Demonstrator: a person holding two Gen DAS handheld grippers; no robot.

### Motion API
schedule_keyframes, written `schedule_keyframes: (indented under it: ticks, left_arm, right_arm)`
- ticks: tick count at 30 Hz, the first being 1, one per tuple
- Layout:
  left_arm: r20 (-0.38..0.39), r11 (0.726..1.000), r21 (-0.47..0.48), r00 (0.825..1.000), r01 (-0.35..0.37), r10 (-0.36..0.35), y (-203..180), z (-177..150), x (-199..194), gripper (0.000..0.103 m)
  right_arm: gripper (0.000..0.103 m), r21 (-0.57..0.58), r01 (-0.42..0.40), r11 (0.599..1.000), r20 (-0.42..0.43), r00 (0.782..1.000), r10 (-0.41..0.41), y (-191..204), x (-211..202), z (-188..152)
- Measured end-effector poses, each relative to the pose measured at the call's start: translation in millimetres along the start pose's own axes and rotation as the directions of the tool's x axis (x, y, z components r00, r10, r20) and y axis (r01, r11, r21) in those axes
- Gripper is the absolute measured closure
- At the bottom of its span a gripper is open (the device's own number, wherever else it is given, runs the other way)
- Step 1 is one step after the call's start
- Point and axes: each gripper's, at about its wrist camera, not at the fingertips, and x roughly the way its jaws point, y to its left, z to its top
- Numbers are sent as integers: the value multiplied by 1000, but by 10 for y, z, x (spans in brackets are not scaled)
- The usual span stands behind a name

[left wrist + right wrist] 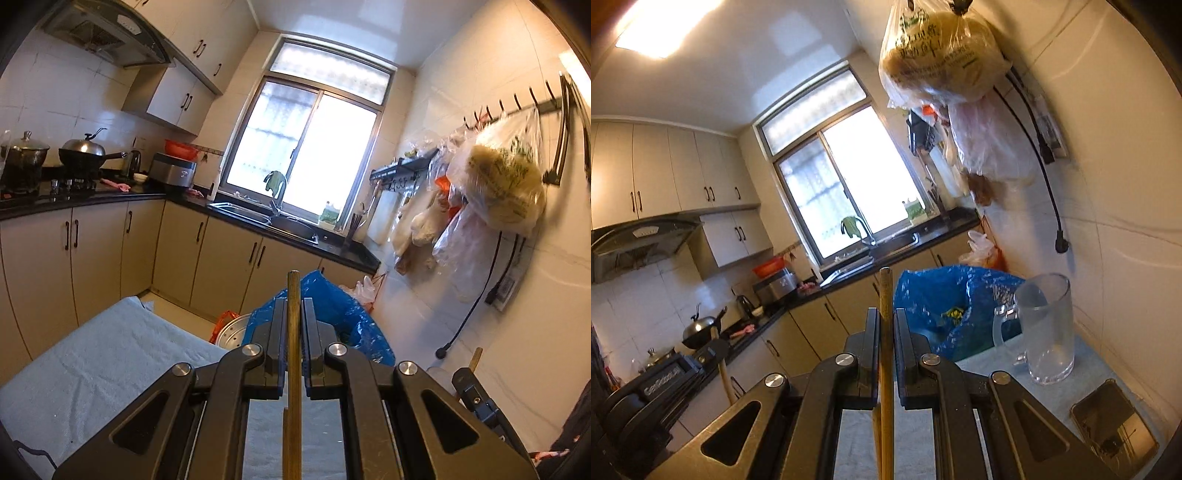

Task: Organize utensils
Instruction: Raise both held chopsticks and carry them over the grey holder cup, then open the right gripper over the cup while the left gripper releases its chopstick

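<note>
My left gripper [294, 306] is shut on a wooden chopstick [293, 332] that runs up between its black fingers and pokes out past the tips. The right gripper [886, 317] is shut on another wooden chopstick [886, 332], held the same way. Both are held above a light blue cloth-covered table [110, 354]. A clear glass pitcher [1049, 328] stands upright on that table, to the right of the right gripper and apart from it. In the right wrist view the left gripper [713, 347] shows at lower left. The right gripper [469, 373] appears at the lower right edge of the left wrist view.
A blue plastic bag [945, 306] sits just past the table. A metal tray [1115, 432] lies near the pitcher. Filled plastic bags [502, 184] hang from wall hooks on the right. Counter, sink [258, 218] and stove with a wok [81, 155] line the far side.
</note>
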Motion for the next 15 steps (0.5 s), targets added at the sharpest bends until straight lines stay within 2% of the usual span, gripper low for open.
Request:
schedule_keyframes:
  ticks: [4, 9, 12, 15]
  left_arm:
    - [-17, 999, 31, 1000, -23, 23, -10, -117, 52, 97]
    - [-51, 999, 15, 998, -32, 33, 38, -163, -5, 97]
    - [-60, 999, 10, 997, -37, 38, 66, -125, -117, 96]
    - [-65, 999, 5, 997, -41, 41, 99, -55, -289, 92]
  right_arm:
    - [95, -18, 0, 1000, -29, 1000, 0, -4, 36, -90]
    - [93, -6, -9, 1000, -62, 998, 8, 0, 16, -178]
    - [78, -20, -10, 1000, -69, 998, 9, 24, -44, -185]
    - [72, -31, -8, 999, -62, 998, 6, 49, -140, -157]
